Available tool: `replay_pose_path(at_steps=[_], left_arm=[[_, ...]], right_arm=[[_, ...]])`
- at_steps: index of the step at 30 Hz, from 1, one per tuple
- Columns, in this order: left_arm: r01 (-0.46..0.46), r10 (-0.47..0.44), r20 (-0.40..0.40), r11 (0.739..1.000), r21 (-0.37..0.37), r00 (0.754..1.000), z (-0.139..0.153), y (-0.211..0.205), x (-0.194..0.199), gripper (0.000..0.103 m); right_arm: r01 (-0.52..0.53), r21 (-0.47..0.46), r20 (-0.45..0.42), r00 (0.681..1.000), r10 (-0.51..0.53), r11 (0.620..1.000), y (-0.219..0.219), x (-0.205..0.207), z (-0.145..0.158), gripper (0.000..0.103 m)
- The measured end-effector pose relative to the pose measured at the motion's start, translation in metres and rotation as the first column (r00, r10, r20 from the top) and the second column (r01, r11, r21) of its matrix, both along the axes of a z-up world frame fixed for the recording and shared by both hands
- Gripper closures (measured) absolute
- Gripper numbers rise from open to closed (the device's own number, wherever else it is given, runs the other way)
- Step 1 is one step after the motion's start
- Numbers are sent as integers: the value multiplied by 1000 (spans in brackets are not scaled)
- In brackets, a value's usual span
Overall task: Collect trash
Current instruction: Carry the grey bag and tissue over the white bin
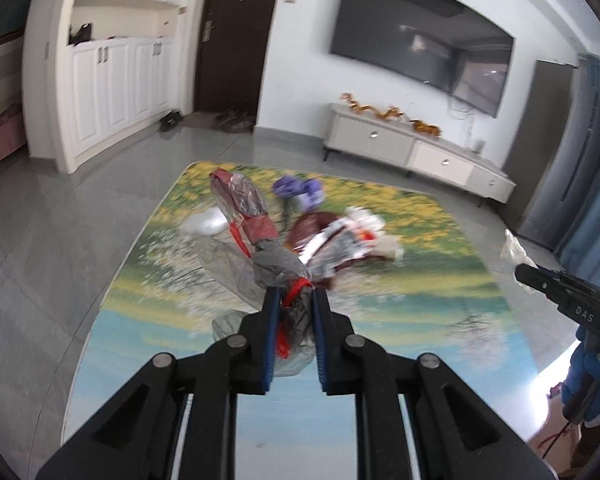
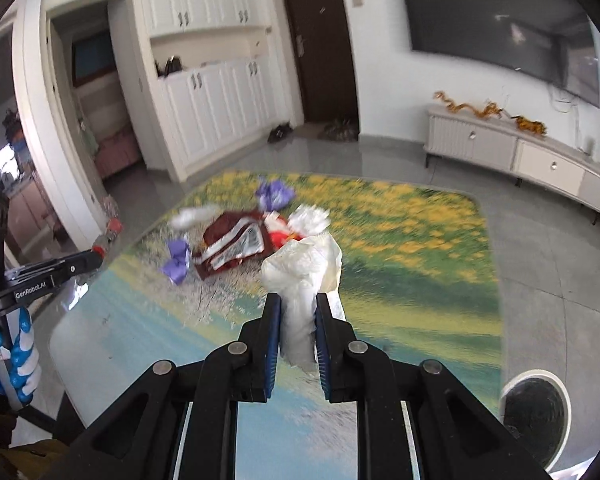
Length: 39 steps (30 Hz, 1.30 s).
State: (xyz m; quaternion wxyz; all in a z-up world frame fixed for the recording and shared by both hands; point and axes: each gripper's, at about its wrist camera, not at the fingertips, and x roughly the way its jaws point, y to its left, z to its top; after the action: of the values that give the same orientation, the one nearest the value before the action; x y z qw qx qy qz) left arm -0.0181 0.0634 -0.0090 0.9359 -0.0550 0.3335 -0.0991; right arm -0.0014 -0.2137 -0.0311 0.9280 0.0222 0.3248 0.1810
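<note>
My left gripper is shut on a crumpled clear and red plastic wrapper, held above the table with the printed landscape top. My right gripper is shut on a crumpled white tissue, also held above the table. On the table lie a dark red and silver snack bag, purple wrappers, a white scrap and a red and white wrapper. The right gripper with its tissue shows at the right edge of the left wrist view.
A round white bin with a dark liner stands on the floor right of the table. A low TV cabinet and wall TV are beyond. White cupboards and a dark door are far left.
</note>
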Motion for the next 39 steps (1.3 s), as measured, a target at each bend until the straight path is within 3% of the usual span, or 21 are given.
replay_pose_path(at_steps=[9,13,16,22,23,30,34,39], left_arm=[[162,-162,8,987,19,987,21,-74,-2,88],[257,-256,-26,966,18,966,18,-120,5,88],[346,-344,-57,938,25,937,14,-167,11,88],[540,-530,-116,839,71,840,0,-272,16,88],[578,-567,-128,812,83,814,-5,-296,16,88],[721,-695,-206,688,90,689,-34,-408,24,88],[752,-716,-265,656,62,646,-54,-459,43,88],[762,-715,-332,647,20,616,-81,-508,65,88]], right_arm=[[196,52,98,975,-200,979,-96,-57,29,87],[308,59,98,945,-313,949,-144,-78,23,87],[399,76,62,913,-404,914,-185,-89,8,87],[517,116,-52,856,-515,848,-246,-93,-38,87],[527,121,-67,850,-523,841,-251,-93,-43,87],[611,136,-186,789,-586,780,-302,-79,-93,85],[656,149,-239,750,-617,740,-329,-70,-119,84],[688,149,-285,717,-636,710,-346,-53,-143,84]])
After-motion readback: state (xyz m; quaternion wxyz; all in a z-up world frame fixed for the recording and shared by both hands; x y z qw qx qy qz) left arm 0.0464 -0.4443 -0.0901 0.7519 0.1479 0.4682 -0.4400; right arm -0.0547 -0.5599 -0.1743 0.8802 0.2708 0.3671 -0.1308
